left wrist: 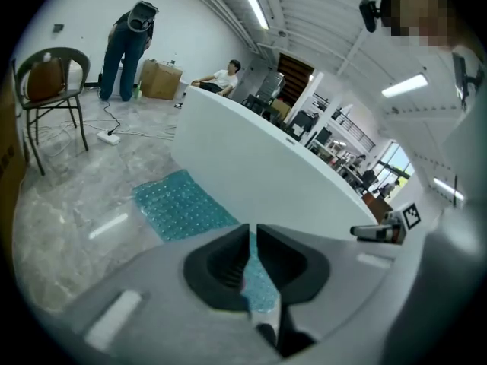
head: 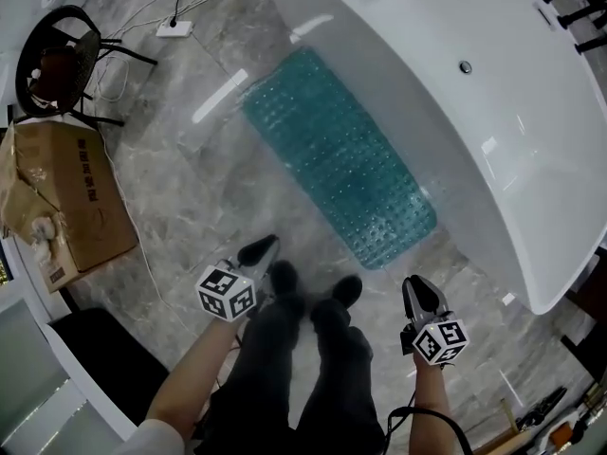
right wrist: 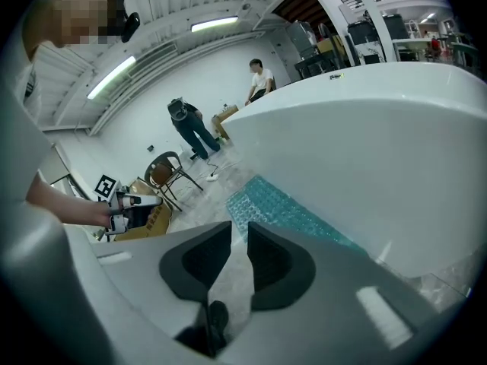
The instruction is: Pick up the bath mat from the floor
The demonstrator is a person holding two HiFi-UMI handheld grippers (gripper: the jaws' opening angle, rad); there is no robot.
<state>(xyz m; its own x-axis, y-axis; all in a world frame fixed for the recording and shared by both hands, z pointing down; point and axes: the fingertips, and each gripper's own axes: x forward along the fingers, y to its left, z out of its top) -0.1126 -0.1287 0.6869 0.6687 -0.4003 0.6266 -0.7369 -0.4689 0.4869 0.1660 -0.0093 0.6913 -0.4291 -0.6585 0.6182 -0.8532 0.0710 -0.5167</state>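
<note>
The mat (head: 337, 154) lies ahead, lengthwise along the tub (head: 493, 112), its near end seemingly closer to your right gripper (head: 418, 290). Both are empty: the left gripper (head: 258, 250) is barely parted, the right wider.

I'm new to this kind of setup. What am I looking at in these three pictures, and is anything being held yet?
There is no robot here: a person holds a two-jaw gripper in each hand. The top-down picture comes from a camera on the person's head. It shows the left gripper and the right gripper, with the person's legs and shoes between them. The other two pictures come from cameras riding on each gripper, looking along its jaws. On the grey floor a teal bath mat lies flat beside a white bathtub. A cardboard box and a chair stand further off. Nothing is held. Both pairs of jaws stand a little apart, the left only narrowly, and neither gripper touches the mat.
</note>
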